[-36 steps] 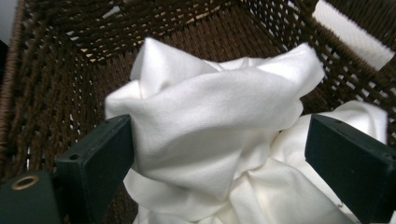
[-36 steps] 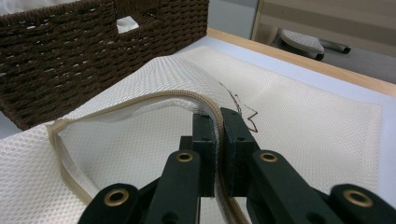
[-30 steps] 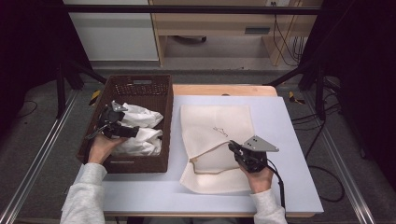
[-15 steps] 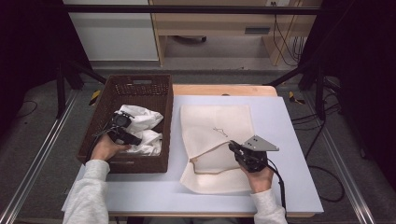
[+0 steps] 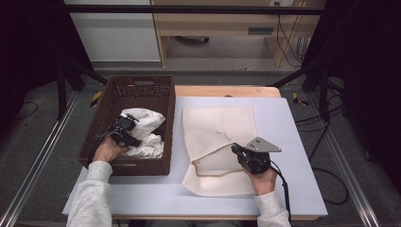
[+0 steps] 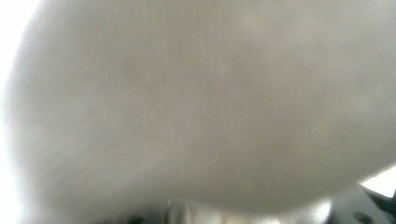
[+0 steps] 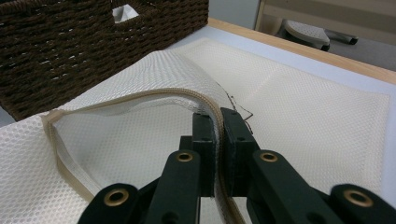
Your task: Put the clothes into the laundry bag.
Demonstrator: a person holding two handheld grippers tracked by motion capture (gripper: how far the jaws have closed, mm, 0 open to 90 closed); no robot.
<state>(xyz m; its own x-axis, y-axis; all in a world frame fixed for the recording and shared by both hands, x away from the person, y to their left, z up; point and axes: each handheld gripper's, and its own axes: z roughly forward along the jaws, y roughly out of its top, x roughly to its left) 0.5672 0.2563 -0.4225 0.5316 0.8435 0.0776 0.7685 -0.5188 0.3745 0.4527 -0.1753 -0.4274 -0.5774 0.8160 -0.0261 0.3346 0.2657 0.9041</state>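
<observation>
A cream mesh laundry bag (image 5: 217, 127) lies flat on the table, its zipped mouth lifted open at the near end. My right gripper (image 5: 235, 150) is shut on the bag's zipper edge (image 7: 154, 95). In the right gripper view the jaws (image 7: 219, 140) pinch that edge upright. A dark wicker basket (image 5: 137, 81) at the left holds crumpled white clothes (image 5: 147, 124). My left gripper (image 5: 131, 138) is pushed into that pile. Its jaws have just been closing with the white cloth (image 6: 196, 102) bunched between them, and the cloth hides the jaw tips.
The basket's woven wall (image 7: 70, 46) stands close to the left of the bag. The pale blue table top (image 5: 293, 123) has bare room to the right of the bag and along its near edge. Beyond the table stand wooden furniture and cables.
My left gripper has shifted slightly right and down into the white clothes, and the pile has bunched around it. The right gripper and the bag's lifted edge have stayed put.
</observation>
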